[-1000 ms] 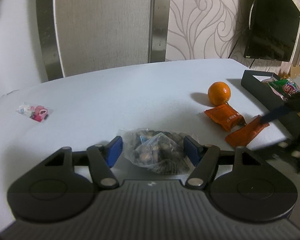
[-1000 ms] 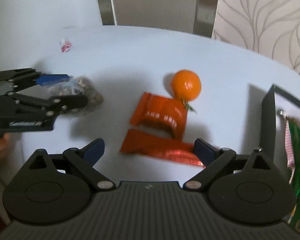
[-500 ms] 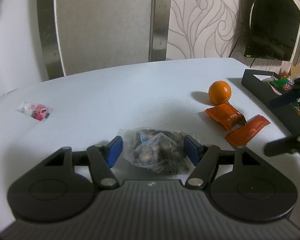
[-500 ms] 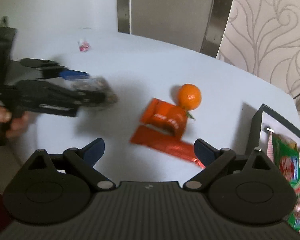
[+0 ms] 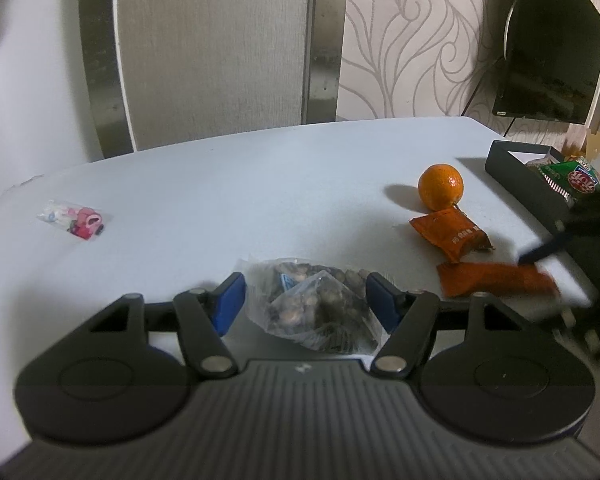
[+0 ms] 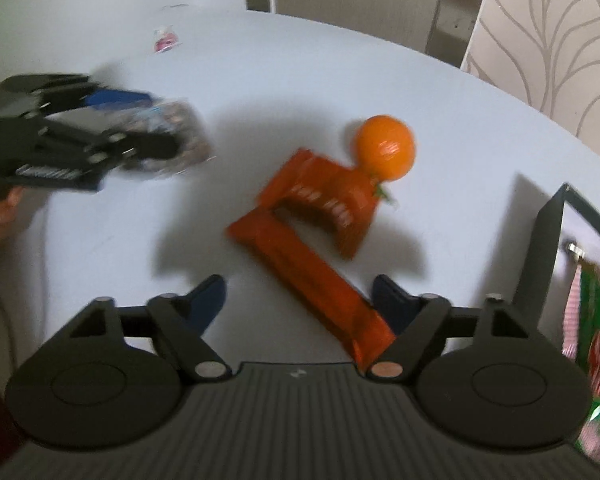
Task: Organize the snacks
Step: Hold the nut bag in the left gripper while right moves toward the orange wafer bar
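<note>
Moved since a second ago: right gripper has swung away and come back down low over the long orange bar, which has turned from lying across its fingers to running diagonally, one end now against the right finger; the view is motion-blurred.
Table: white, runs forward from both tools; bare ahead of the left one.
Black tray: far right of the left gripper, just right of the right gripper; a green snack packet already lies in it.
Left gripper: fingers spread wide on either side of the clear nut bag, not visibly pressing it; unchanged from a second ago.
Right gripper: fingers wide apart, holding nothing; bar lies between them, off to the right side.
Nut bag: on the table, directly between the left fingers.
Orange fruit: ahead of the right gripper, touching the far end of the short orange packet.
Short orange packet: just beyond the bar, meeting it at a corner.
Pink candy bag: well off ahead-left of the left gripper, same spot.
Step in hand: likely lining up on the bar for the tray.
Next move: centre the bar between the fingers, then close; it sits skewed, so a pinch now could catch only its end.
</note>
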Available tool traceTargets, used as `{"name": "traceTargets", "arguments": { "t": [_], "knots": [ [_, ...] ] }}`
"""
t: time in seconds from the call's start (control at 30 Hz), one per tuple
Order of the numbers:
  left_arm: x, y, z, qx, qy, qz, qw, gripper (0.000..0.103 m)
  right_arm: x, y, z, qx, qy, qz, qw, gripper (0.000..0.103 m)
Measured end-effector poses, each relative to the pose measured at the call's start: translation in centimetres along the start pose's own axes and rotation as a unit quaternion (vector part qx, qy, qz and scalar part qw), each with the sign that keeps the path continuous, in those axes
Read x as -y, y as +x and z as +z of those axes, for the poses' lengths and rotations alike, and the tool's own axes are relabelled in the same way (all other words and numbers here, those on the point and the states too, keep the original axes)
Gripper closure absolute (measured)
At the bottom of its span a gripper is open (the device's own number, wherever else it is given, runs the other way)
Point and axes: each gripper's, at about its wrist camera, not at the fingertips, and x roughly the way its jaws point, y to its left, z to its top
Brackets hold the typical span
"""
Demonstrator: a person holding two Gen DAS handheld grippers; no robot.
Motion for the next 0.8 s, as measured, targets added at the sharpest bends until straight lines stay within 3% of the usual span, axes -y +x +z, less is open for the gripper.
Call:
{"name": "traceTargets", "arguments": {
  "t": [0.2,0.27,0.47,0.57,0.67,0.73,0.8],
  "knots": [
    [0.0,0.0,0.0,-0.003,0.005,0.000,1.0000,0.034,-6.7,-1.8,-2.6,0.014,-0.066,0.040,0.997,0.036],
    [0.1,0.0,0.1,-0.004,0.009,0.001,1.0000,0.033,-7.7,-1.8,-2.6,0.027,-0.077,0.024,0.996,0.038],
    [0.1,0.0,0.0,-0.006,0.011,0.000,0.9999,0.034,-4.7,-1.4,-1.6,0.042,0.075,-0.012,0.996,0.036],
    [0.2,-0.2,-0.1,-0.008,0.013,-0.005,0.9999,0.033,-4.5,-1.1,-0.7,0.042,0.118,-0.009,0.992,0.024],
    [0.2,-0.2,-0.2,-0.009,0.017,-0.008,0.9998,0.033,-6.0,-0.1,0.0,0.043,0.104,-0.031,0.993,0.016],
    [0.2,-0.2,-0.3,-0.011,0.015,-0.012,0.9998,0.034,-7.0,0.9,0.2,0.054,0.061,-0.060,0.995,0.017],
    [0.2,-0.4,-0.5,-0.010,0.013,-0.015,0.9997,0.034,-6.4,0.9,0.2,0.059,0.074,-0.053,0.994,0.026]
  ]
}}
